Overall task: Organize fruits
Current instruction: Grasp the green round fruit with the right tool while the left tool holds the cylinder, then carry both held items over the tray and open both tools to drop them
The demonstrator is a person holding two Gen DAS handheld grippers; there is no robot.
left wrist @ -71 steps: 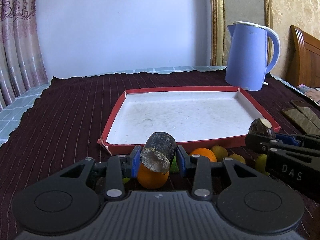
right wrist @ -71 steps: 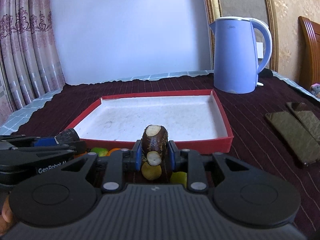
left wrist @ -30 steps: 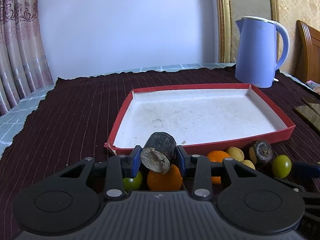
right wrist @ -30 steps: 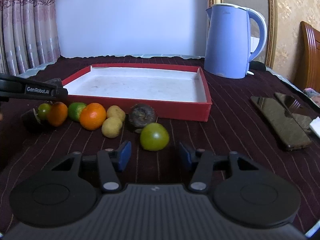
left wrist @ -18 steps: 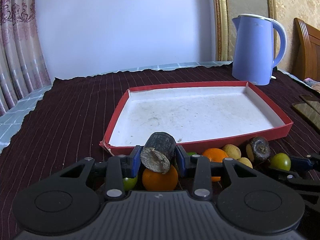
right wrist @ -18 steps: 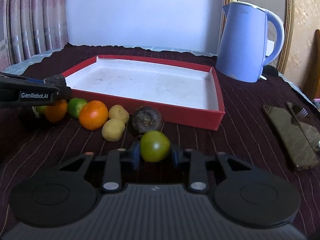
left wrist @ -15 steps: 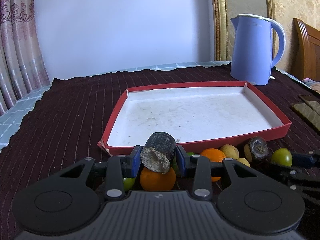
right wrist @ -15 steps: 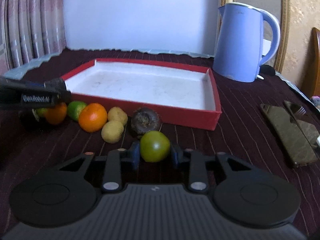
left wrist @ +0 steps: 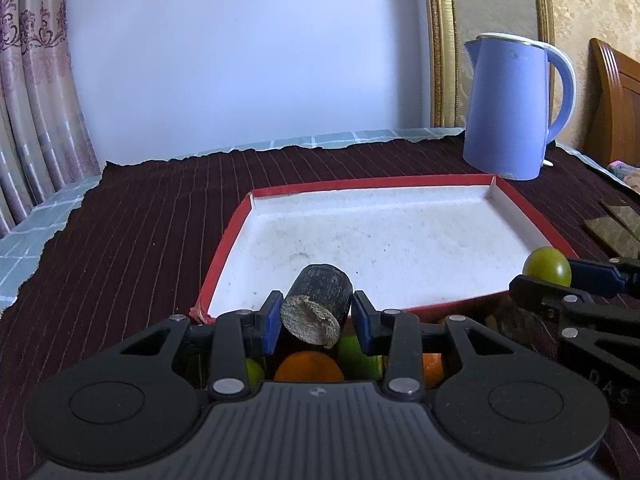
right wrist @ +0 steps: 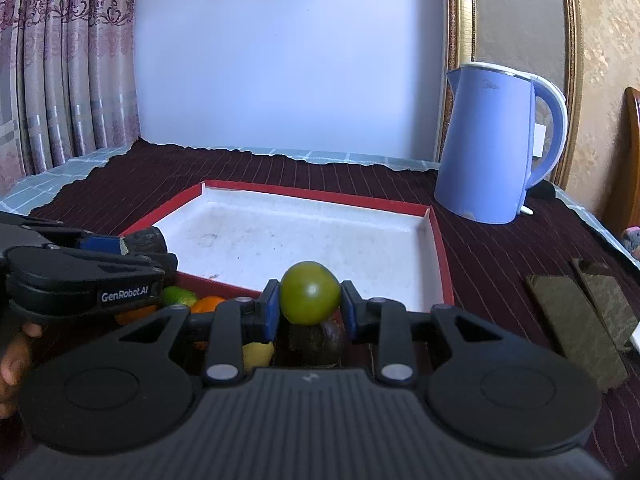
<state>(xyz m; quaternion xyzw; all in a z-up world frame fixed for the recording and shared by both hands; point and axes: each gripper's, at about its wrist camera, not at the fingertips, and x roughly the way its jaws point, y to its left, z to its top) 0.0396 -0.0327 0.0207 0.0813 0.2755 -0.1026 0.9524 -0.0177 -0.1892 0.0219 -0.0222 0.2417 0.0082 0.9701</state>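
Observation:
My left gripper (left wrist: 316,314) is shut on a dark stubby cane piece (left wrist: 318,300), held above the row of fruit just in front of the red tray (left wrist: 224,256). My right gripper (right wrist: 308,306) is shut on a green round fruit (right wrist: 310,292), lifted near the tray's front edge (right wrist: 224,282). It also shows at the right of the left wrist view (left wrist: 546,264). An orange (left wrist: 308,366) and a green fruit (left wrist: 354,354) lie under the left gripper. A dark round fruit (right wrist: 318,338), a yellow fruit (right wrist: 258,354), an orange (right wrist: 210,304) and a lime (right wrist: 178,295) lie under the right gripper. The tray is empty.
A blue kettle (right wrist: 496,146) stands behind the tray at the right. Two dark flat phones (right wrist: 576,320) lie on the maroon cloth (left wrist: 132,220) to the right. A curtain (right wrist: 60,60) hangs at the left. The left gripper (right wrist: 80,276) reaches in beside the tray.
My right gripper let go of the dark fruit, closed on the green fruit and lifted it toward the tray's front edge. My left gripper kept hold of the cane piece.

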